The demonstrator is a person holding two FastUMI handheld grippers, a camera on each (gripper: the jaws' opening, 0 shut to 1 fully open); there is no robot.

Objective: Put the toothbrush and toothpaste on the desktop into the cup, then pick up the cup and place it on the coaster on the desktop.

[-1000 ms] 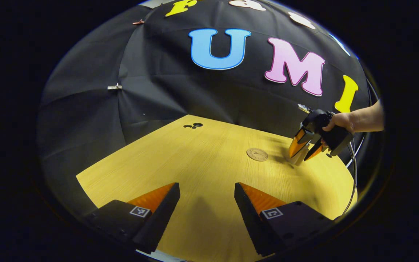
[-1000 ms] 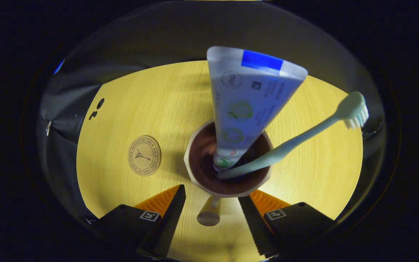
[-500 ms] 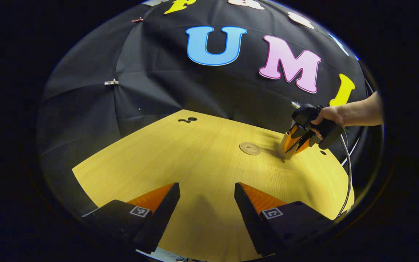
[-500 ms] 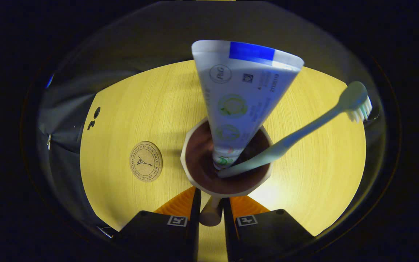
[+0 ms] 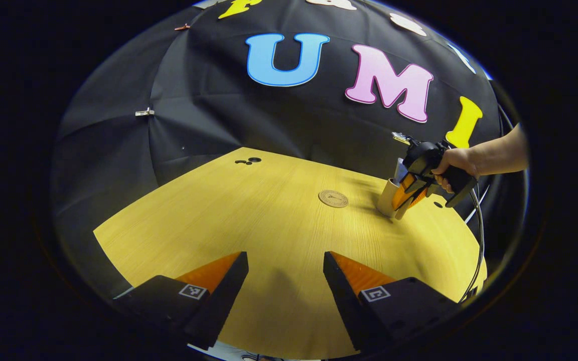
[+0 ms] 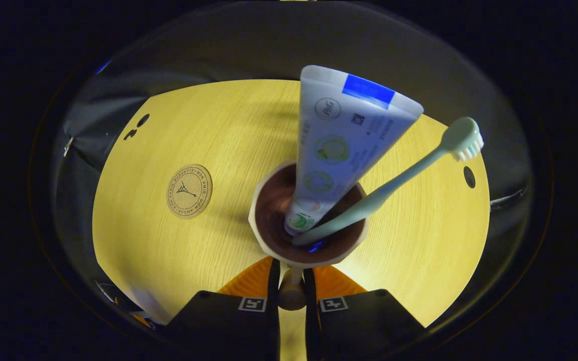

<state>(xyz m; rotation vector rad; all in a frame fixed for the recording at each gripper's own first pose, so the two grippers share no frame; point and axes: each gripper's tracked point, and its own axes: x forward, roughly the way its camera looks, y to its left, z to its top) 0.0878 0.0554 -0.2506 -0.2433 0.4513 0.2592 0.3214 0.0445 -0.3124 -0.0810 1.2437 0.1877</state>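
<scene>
1. Tilted and raised since half a second ago: cup (image 6: 309, 220), in right tool (image 6: 291, 296), its base lifting off worktop (image 6: 208, 260).
2. Pinching the cup's handle between both fingers.
3. Standing inside the cup: toothpaste (image 6: 341, 145) and toothbrush (image 6: 394, 180), leaning out.
4. Lying apart to the left: coaster (image 6: 189, 191).
5. Spread wide over bare worktop nearby: left tool (image 5: 285, 286).

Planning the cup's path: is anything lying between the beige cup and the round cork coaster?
Nothing: in the right gripper view only bare yellow wooden desktop separates the beige cup from the round cork coaster.
</scene>
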